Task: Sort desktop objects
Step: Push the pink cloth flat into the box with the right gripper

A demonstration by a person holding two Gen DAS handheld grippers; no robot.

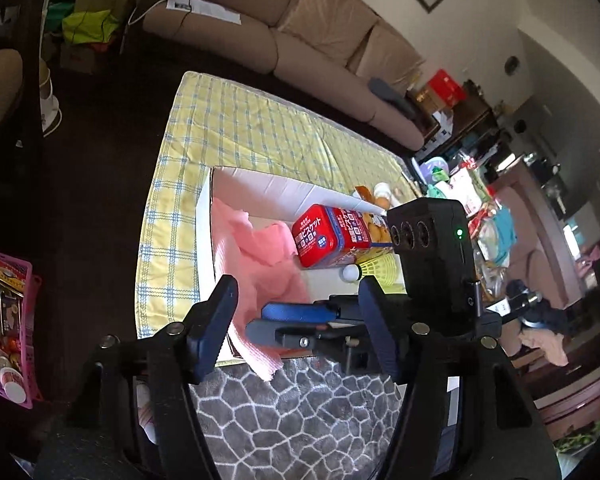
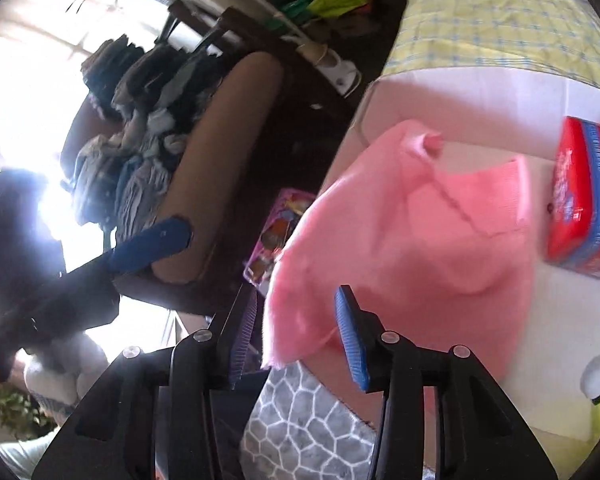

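Note:
A white cardboard box [image 1: 260,186] stands on a yellow checked cloth [image 1: 236,128]. In it lie a pink cloth [image 1: 260,256], a red biscuit tin [image 1: 328,236] and a yellow-green shuttlecock [image 1: 370,270]. The pink cloth hangs over the box's near wall. My left gripper [image 1: 296,304] is open and empty, just short of the box's near edge. My right gripper [image 2: 296,320] is open and empty, with its fingers [image 1: 292,314] lying sideways across the left wrist view. In the right wrist view the pink cloth [image 2: 412,236], the tin [image 2: 588,200] and the box wall [image 2: 440,96] sit ahead and right.
A grey patterned rug [image 1: 300,416] lies below the grippers. A pink basket of small items [image 1: 4,320] sits at the left on the dark floor. A beige sofa [image 1: 300,28] runs behind the table. Snack packets [image 1: 376,196] lie beyond the box. An armchair piled with clothes [image 2: 172,128] stands at left.

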